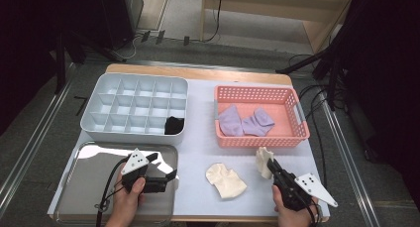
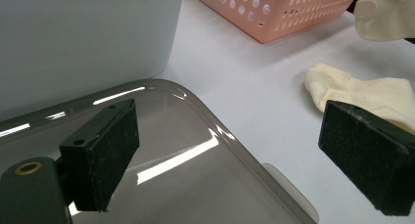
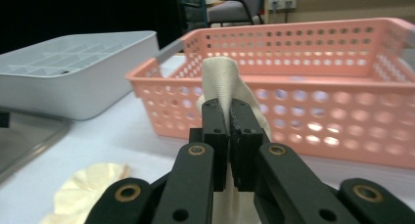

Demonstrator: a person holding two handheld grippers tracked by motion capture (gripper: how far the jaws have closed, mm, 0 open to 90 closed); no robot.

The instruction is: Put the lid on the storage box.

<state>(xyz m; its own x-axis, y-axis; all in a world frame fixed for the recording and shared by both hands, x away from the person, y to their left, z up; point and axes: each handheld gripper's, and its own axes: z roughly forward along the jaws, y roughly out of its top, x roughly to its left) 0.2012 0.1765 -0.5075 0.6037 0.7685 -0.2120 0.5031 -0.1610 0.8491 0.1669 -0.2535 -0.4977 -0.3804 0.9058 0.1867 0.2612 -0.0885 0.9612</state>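
Observation:
My right gripper (image 1: pixel 270 163) (image 3: pixel 229 109) is shut on a cream sock (image 1: pixel 264 159) (image 3: pixel 222 77), which hangs just in front of the pink basket (image 1: pixel 297 139) (image 3: pixel 313 82). A second cream sock (image 1: pixel 226 180) (image 2: pixel 372 92) (image 3: pixel 83 185) lies flat on the white table, left of that gripper. Two purple socks (image 1: pixel 245 122) lie inside the basket. My left gripper (image 1: pixel 166 167) (image 2: pixel 230 150) is open above the right part of the steel tray (image 1: pixel 94 170) (image 2: pixel 195 155), nothing between its jaws. In the left gripper view the held sock (image 2: pixel 386 13) shows at the top right.
A grey divided organiser box (image 1: pixel 106 123) (image 3: pixel 73 72) stands behind the tray, with a black sock (image 1: pixel 174 125) in its front right cell. The table's front edge runs just below both hands.

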